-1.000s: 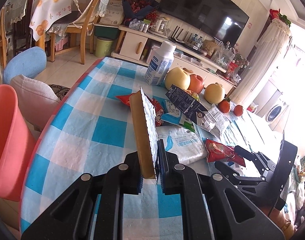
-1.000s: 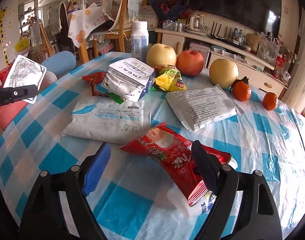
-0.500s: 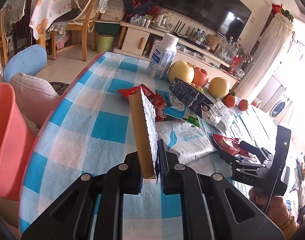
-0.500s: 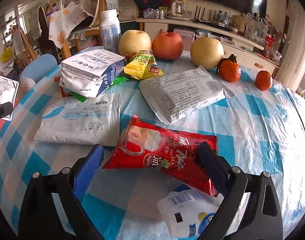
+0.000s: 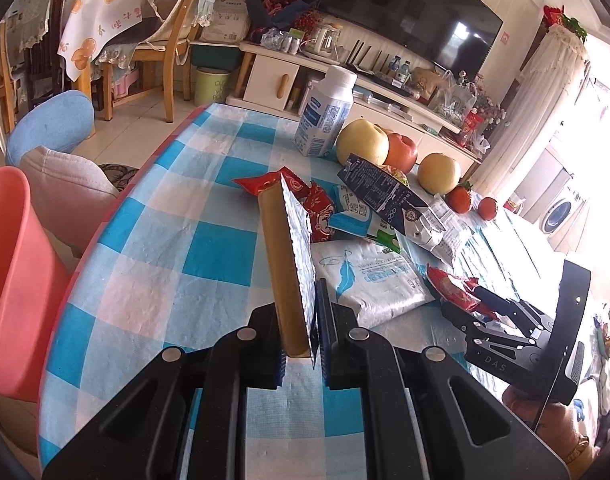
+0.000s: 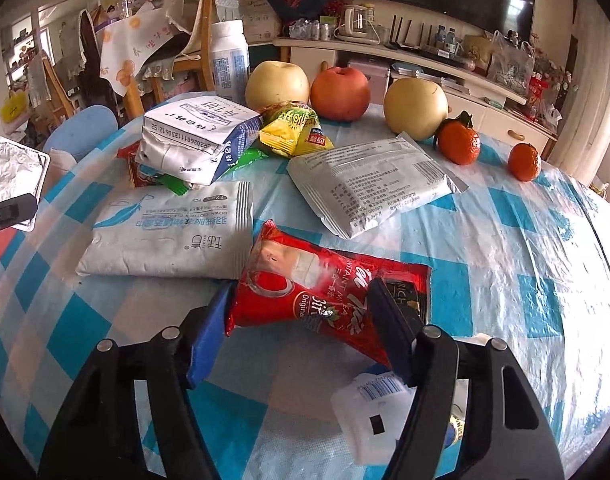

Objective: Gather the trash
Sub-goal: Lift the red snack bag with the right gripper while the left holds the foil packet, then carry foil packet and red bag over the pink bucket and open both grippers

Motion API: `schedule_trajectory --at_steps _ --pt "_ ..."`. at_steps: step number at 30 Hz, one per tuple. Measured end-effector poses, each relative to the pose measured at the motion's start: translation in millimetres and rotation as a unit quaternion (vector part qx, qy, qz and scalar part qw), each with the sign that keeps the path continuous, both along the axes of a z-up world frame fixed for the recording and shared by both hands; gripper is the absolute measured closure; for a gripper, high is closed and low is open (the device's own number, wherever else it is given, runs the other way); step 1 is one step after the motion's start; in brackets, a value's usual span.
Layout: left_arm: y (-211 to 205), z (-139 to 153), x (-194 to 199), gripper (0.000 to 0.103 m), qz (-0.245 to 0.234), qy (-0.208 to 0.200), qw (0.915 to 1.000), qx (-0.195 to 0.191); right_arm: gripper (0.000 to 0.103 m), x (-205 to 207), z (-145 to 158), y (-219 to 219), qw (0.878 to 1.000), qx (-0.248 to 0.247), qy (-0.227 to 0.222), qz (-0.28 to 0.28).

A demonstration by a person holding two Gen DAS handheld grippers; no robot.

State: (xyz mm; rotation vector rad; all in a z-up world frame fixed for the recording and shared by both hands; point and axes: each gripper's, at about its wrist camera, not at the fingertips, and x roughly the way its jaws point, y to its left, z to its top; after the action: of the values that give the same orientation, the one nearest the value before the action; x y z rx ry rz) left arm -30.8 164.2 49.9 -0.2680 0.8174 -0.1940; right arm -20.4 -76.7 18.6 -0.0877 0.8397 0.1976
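Observation:
My left gripper [image 5: 301,320] is shut on a flat tan packet with a foil face [image 5: 289,256], held upright on edge above the checked tablecloth [image 5: 177,256]. In the right wrist view that foil packet [image 6: 15,170] shows at the far left. My right gripper [image 6: 301,312] is closing its jaws on a red instant milk tea packet [image 6: 305,276]. Both pads touch the packet, which buckles upward between them. From the left wrist view, the right gripper [image 5: 465,304] and red packet [image 5: 453,288] sit at the right.
More wrappers lie on the table: a white feather-print pouch [image 6: 173,236], a grey-white pouch [image 6: 369,184], a flattened carton [image 6: 197,136], a yellow wrapper [image 6: 293,128], a barcoded white item [image 6: 373,412]. Fruit [image 6: 341,92] and a bottle [image 6: 229,60] stand behind. A pink bin [image 5: 9,272] stands beside the table's left edge.
The right gripper's jaws have narrowed onto the red packet, which now buckles between the pads. The left gripper still holds the foil packet and has barely moved.

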Motion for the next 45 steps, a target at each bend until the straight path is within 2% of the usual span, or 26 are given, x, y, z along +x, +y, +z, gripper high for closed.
schedule_trajectory --at_steps 1,2,8,16,22,27,31,34,37,41,45 --pt "0.4 0.6 -0.7 0.089 0.0 -0.001 1.0 0.0 0.037 -1.6 0.6 0.0 1.0 0.004 -0.001 0.0" --pt "1.0 1.2 -1.1 0.089 0.001 -0.002 1.0 0.0 0.059 -3.6 2.0 1.0 1.0 0.015 -0.002 0.01" --pt "7.0 6.0 -5.1 0.089 0.006 -0.009 0.9999 -0.007 0.059 -11.9 4.7 12.6 1.0 -0.001 -0.007 0.017" --pt "13.7 13.8 -9.7 0.089 0.014 -0.02 0.9997 -0.01 0.06 -26.6 20.8 30.1 0.999 0.01 -0.021 0.038" --pt "32.0 28.7 -20.1 0.089 0.035 -0.042 0.9984 -0.017 0.06 -44.5 54.5 59.5 0.995 0.046 -0.048 0.072" --pt "75.6 40.1 -32.0 0.089 0.096 -0.061 0.9933 -0.021 0.06 -55.9 87.7 110.9 0.985 0.095 -0.064 0.131" --pt "130.6 41.6 -42.6 0.089 0.185 -0.059 0.981 -0.011 0.059 -55.7 110.8 168.2 0.97 0.137 -0.066 0.191" --pt "173.4 38.8 -52.2 0.089 0.255 -0.046 0.9659 -0.001 0.059 -50.1 124.8 215.1 0.956 0.165 -0.061 0.234" --pt "214.7 29.9 -60.2 0.089 0.31 -0.024 0.9502 -0.018 0.059 -42.1 132.9 262.8 0.944 0.181 -0.052 0.27" --pt "257.6 15.4 -68.9 0.09 0.376 0.013 0.9262 -0.022 0.059 -28.3 130.7 320.1 0.932 0.203 -0.027 0.299" --pt "283.6 -2.6 -71.9 0.088 0.409 0.055 0.9099 -0.042 0.062 -14.8 115.3 362.3 0.922 0.227 0.013 0.313"
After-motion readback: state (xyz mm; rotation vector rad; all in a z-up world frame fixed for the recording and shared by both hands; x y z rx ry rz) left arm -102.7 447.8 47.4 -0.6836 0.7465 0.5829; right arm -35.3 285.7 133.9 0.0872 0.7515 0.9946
